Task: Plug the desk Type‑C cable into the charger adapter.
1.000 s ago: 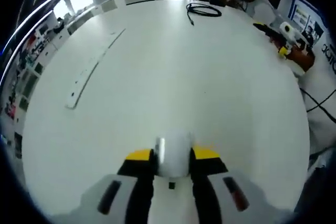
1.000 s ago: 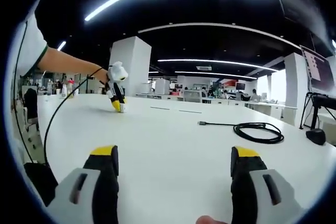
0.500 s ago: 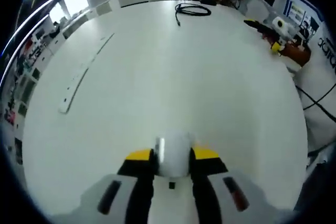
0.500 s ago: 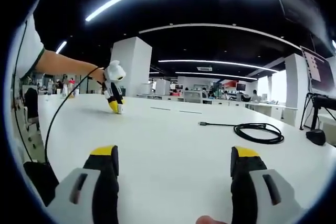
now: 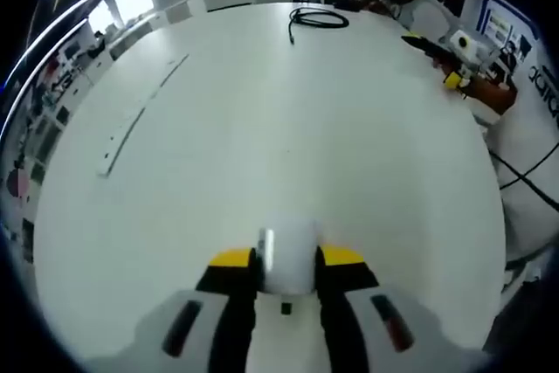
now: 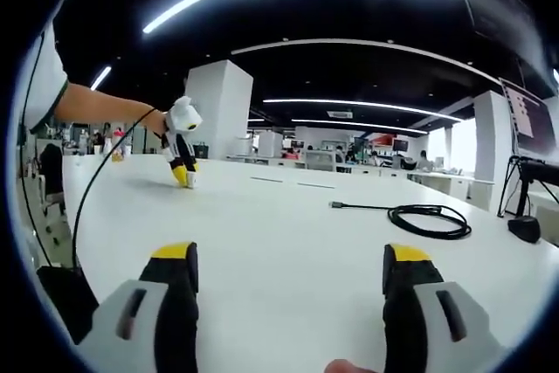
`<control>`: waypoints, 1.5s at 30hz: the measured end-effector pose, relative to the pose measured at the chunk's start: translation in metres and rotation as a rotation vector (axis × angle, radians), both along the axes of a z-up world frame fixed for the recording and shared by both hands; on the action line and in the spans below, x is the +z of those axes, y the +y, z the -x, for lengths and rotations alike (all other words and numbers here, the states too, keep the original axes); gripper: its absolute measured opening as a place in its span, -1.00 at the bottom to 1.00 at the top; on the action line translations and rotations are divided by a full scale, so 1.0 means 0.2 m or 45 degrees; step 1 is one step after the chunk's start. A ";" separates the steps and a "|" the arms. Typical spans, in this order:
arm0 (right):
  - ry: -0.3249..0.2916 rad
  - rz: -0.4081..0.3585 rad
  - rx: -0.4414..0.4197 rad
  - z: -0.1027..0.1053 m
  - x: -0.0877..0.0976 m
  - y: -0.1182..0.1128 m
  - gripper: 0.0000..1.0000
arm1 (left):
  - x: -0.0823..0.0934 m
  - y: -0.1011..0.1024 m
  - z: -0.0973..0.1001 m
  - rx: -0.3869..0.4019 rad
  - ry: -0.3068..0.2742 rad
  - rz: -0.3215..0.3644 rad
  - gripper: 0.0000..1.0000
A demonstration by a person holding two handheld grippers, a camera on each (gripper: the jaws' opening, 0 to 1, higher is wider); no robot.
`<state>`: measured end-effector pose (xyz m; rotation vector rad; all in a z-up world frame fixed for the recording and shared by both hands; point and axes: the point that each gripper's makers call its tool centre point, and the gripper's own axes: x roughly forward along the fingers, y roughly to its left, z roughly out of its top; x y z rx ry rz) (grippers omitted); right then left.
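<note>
The left tool [image 5: 286, 261] clenches the white charger adapter [image 5: 288, 255] upright at lower centre; the cable [image 6: 419, 216] lies coiled mid-right on the white worktop [image 6: 288, 242], plug end leftward, beyond the released right tool [image 6: 293, 277].

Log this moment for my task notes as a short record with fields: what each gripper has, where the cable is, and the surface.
left gripper: shut on white charger adapter
right gripper: open, nothing between the jaws
cable: black, coiled on the table, free end pointing toward the left gripper's side
table: white
plugged in: not yet
</note>
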<state>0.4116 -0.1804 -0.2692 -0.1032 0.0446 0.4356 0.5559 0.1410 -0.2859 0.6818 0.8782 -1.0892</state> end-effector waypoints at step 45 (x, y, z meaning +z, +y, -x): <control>-0.002 0.026 -0.034 -0.01 -0.01 -0.01 0.68 | -0.01 -0.18 0.76 -0.099 0.147 -0.097 -0.50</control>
